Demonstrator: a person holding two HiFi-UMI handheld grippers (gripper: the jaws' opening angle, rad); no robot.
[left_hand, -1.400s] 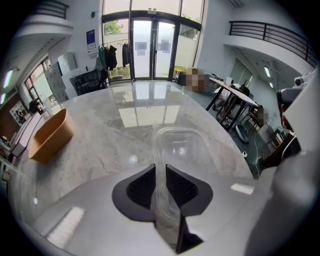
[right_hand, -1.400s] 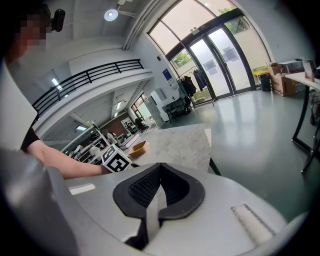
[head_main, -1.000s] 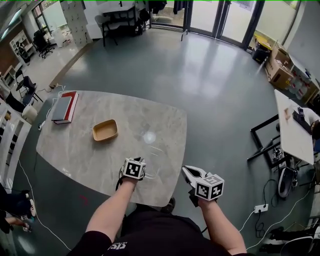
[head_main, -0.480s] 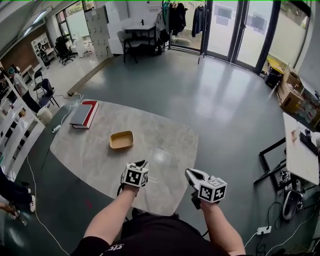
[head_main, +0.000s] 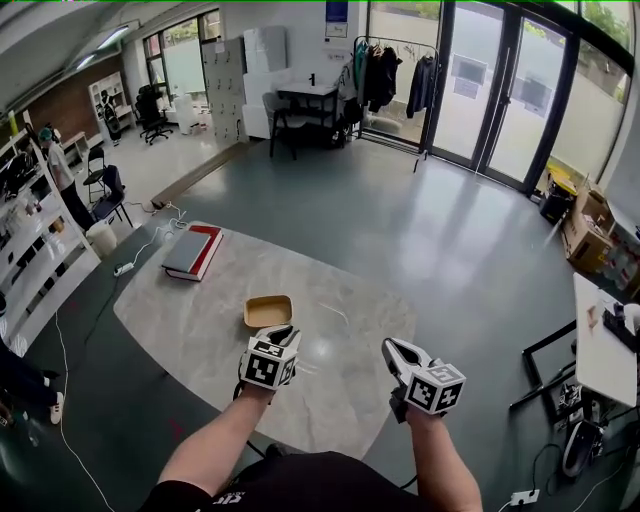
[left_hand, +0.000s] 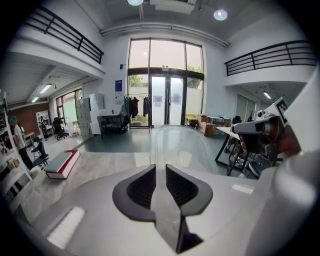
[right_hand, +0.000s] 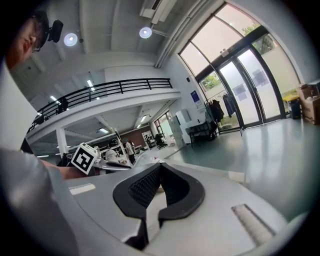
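Note:
My left gripper (left_hand: 160, 167) is shut on the rim of a clear plastic container (left_hand: 175, 146), which juts forward from the jaws, held up off the marble table (head_main: 330, 395). In the head view the left gripper (head_main: 281, 334) hovers just in front of a shallow tan wooden tray (head_main: 268, 311); the clear container is too faint to make out there. My right gripper (right_hand: 159, 169) has its pads together with nothing between them. It hangs over the table's right part (head_main: 392, 348), apart from the left one.
A grey book with a red cover (head_main: 192, 251) lies at the table's far left corner. Desks, chairs and a clothes rack (head_main: 385, 72) stand on the floor beyond. Another table with clutter (head_main: 605, 350) is at the right.
Both grippers have tipped up from the tabletop toward level, and the left one still carries the clear container. The head view has swung upward, showing more of the room.

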